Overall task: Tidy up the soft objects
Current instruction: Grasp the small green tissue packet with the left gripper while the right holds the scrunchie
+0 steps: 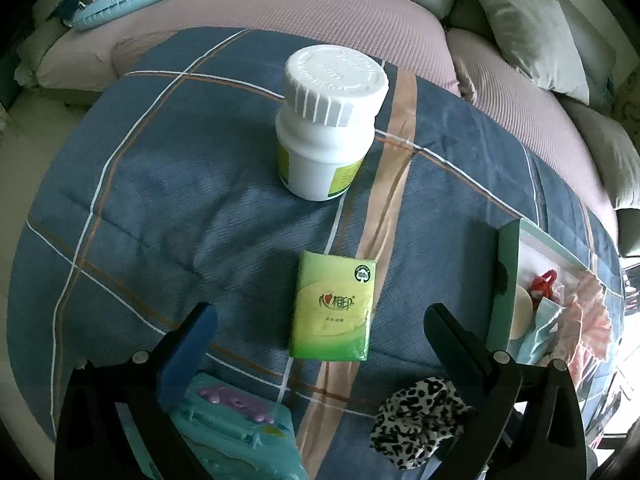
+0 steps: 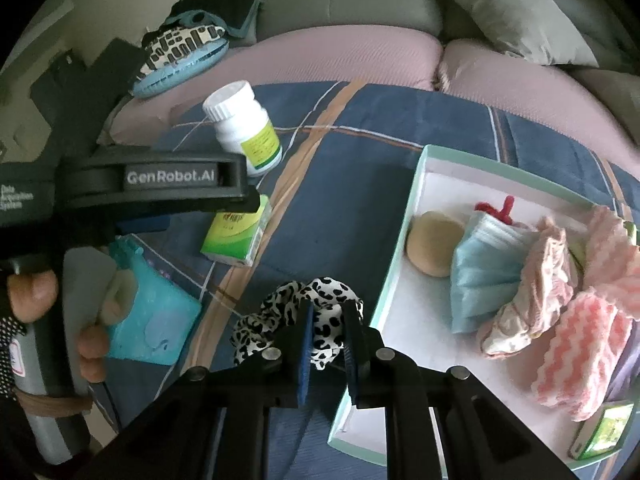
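We have the right hand-held gripper pinched on the leopard-print scrunchie, which lies on the blue plaid blanket just beside the left wall of the teal-rimmed box. Our left hand-held gripper hangs with fingers wide apart over the green tissue pack, not touching it. The white bottle stands upright beyond the pack; the box already holds a beige puff, a blue mask and pink cloths.
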A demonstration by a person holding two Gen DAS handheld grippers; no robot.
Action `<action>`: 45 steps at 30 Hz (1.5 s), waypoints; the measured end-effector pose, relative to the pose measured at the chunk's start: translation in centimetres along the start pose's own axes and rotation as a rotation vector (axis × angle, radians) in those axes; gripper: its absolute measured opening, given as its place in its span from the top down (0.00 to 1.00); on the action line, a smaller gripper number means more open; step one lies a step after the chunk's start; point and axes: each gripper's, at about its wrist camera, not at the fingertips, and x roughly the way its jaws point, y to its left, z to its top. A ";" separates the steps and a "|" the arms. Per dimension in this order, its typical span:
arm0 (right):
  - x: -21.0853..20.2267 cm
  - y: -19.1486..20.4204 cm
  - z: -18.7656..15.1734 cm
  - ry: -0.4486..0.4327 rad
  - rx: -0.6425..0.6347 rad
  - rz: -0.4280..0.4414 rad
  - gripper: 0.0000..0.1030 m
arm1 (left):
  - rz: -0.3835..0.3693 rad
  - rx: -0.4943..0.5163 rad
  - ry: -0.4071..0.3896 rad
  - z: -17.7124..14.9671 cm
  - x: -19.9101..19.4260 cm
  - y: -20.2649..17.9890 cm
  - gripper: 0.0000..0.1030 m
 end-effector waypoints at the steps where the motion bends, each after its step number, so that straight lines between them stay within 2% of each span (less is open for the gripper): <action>1: -0.1 -0.1 0.0 -0.003 0.003 0.000 0.86 | -0.002 -0.002 -0.001 -0.1 -0.1 0.1 0.00; 22: -2.6 -2.8 1.2 -0.085 0.086 -0.016 0.86 | 0.045 0.034 -0.017 0.3 0.6 -1.3 0.02; 23: -2.7 -3.0 1.3 -0.088 0.091 -0.018 0.86 | 0.053 0.038 -0.021 0.3 0.7 -1.4 0.03; 25: -2.8 -3.3 1.4 -0.091 0.100 -0.018 0.86 | 0.047 0.036 -0.020 0.4 0.8 -1.6 0.13; 32: -2.8 -3.6 1.6 -0.092 0.107 -0.015 0.86 | 0.062 0.042 0.011 0.5 2.2 -1.9 0.18; 36: -2.7 -3.5 1.5 -0.087 0.102 -0.015 0.86 | 0.085 0.048 0.018 0.6 2.8 -2.2 0.28; 39: -2.6 -3.5 1.5 -0.086 0.103 -0.014 0.86 | 0.096 0.061 0.017 0.5 3.0 -2.7 0.30; 42: -2.5 -3.5 1.5 -0.084 0.102 -0.014 0.86 | 0.101 0.066 0.021 0.5 3.2 -3.0 0.41; 45: -2.5 -3.5 1.5 -0.084 0.103 -0.013 0.86 | 0.104 0.072 0.030 0.5 3.4 -3.1 0.42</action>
